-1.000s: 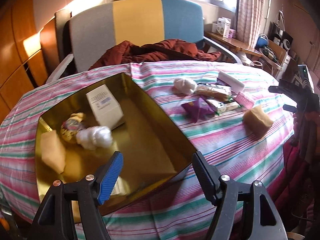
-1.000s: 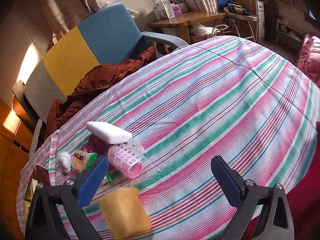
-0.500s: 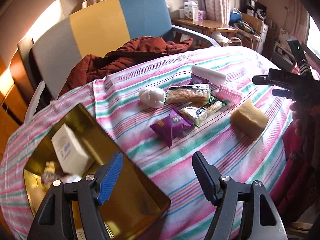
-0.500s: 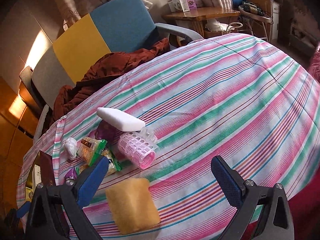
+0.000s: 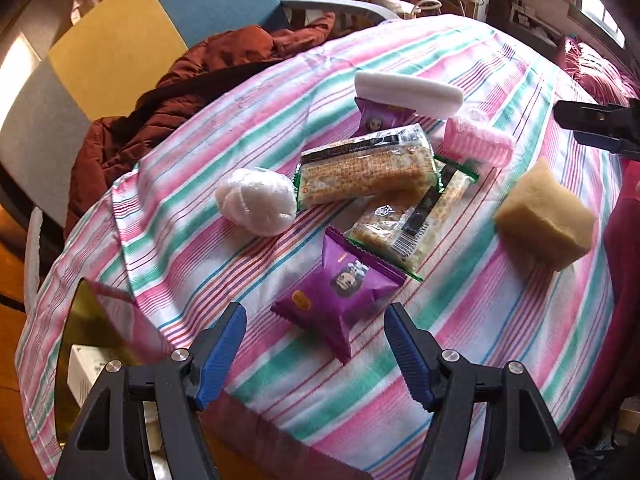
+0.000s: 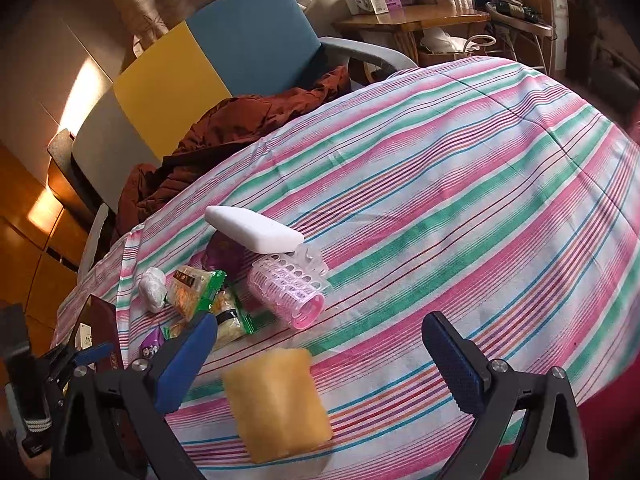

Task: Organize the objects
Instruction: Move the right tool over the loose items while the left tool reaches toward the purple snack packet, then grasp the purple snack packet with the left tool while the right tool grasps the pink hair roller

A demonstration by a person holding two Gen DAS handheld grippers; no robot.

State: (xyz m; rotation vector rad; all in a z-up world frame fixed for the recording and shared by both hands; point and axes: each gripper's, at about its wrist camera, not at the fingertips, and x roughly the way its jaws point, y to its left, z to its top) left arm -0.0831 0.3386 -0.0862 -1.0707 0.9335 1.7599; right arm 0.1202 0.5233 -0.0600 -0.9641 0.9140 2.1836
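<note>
Striped pink, green and white cloth covering the table (image 5: 460, 360), a grey, yellow and blue chair (image 6: 208, 60) with a rust-red jacket (image 5: 192, 92) standing behind it.

Lying clustered mid-table: purple snack pouch (image 5: 340, 284) nearest, just ahead of the left hand-held gripper (image 5: 315, 344); two clear cracker packs (image 5: 366, 172) overlapping behind it; white wrapped bundle (image 5: 256, 200) sitting to their left; pink hair roller (image 5: 476, 146) lying on its side, touching the white foam block (image 5: 408, 90), which is leaning on a second purple pouch (image 5: 378, 118).

Resting apart to the right: yellow sponge (image 5: 544, 216), also showing just ahead of the right hand-held gripper (image 6: 320, 356), slightly toward its left finger.

Peeking in at the lower left: gold box (image 5: 80, 328) holding a white carton (image 5: 86, 372).

Both hand-held grippers hovering with jaws spread wide, gripping nothing.
</note>
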